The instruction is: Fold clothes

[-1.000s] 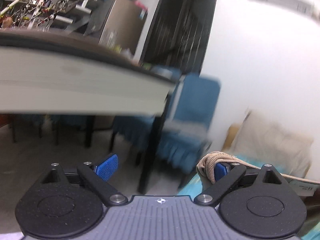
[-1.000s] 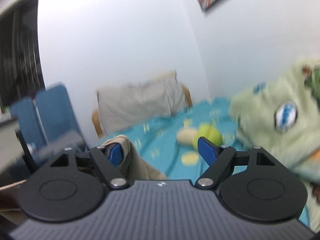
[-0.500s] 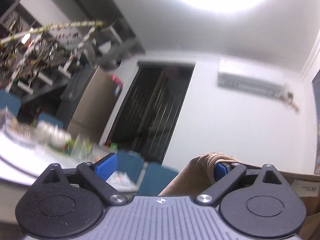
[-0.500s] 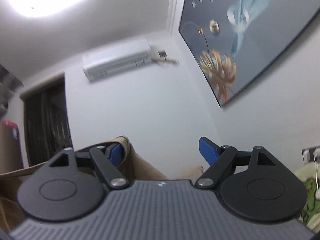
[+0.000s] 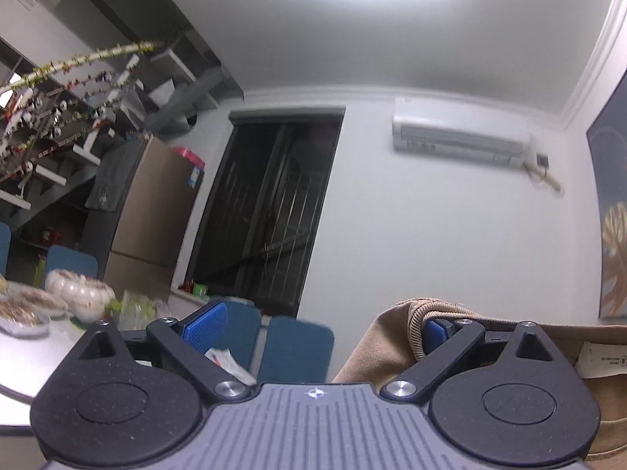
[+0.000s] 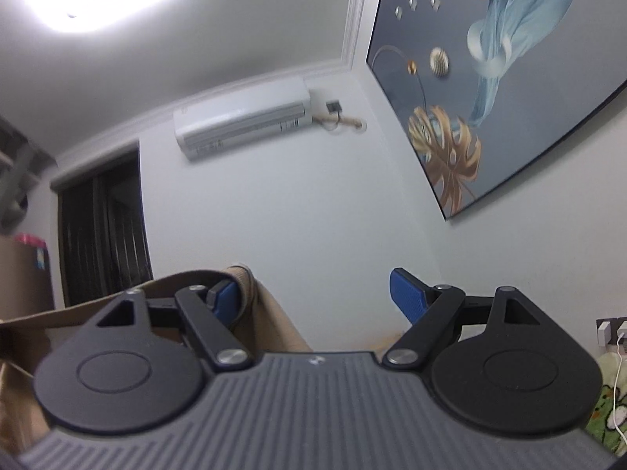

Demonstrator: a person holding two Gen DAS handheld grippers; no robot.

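Observation:
A tan garment with a ribbed hem hangs between my two grippers, held up in the air. In the left wrist view the garment is hooked over my right blue finger, and the left gripper stands wide open. In the right wrist view the garment is draped over my left blue finger, and the right gripper also stands wide open. Both cameras point up at the walls and ceiling. A white label shows on the cloth at the right.
A dark doorway and an air conditioner are on the far wall. A table with dishes and blue chairs are at the lower left. A large painting hangs on the right wall; a green plush is low right.
Both grippers have swung upward with the garment: the views went from the bed and table level to the walls and ceiling. The cloth stays hooked on the same fingers.

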